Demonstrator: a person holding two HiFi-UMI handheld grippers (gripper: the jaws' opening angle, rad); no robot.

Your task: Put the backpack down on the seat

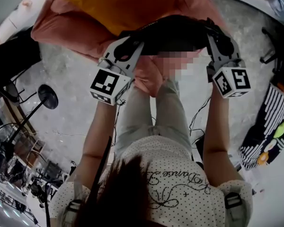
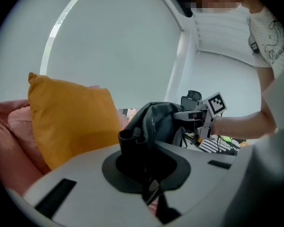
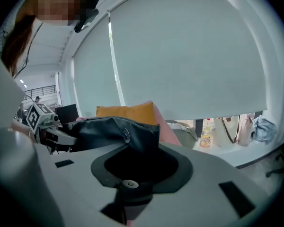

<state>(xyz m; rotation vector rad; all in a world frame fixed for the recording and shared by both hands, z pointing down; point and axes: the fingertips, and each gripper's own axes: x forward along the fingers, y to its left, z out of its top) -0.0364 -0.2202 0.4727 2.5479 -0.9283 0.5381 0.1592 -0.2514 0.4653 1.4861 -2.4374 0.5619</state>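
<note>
Head view, from left to right: a black stand with a round top rises from the grey floor, well apart from the pink seat. An orange cushion takes up the seat's back part. Just in front of it, over the seat's near edge, the black backpack hangs stretched between the two tools. The left tongs pinch its left end and the right tongs pinch its right end. The person's legs stand close against that near edge, below the bag. Whether the backpack's underside touches the seat cannot be told. At the far right a black-and-white striped thing lies on the floor.

Left gripper view: the cushion stands upright at the left against the pink seat. The tongs are pressed together on a gathered fold of black fabric, and the bag bulges beyond them toward the other tongs.

Right gripper view: the left tongs show at the left and the backpack runs from them into the near tongs, which clamp its fabric. The cushion's top shows just behind the bag. Farther right, a bottle and hanging bags sit below a pale blind.
</note>
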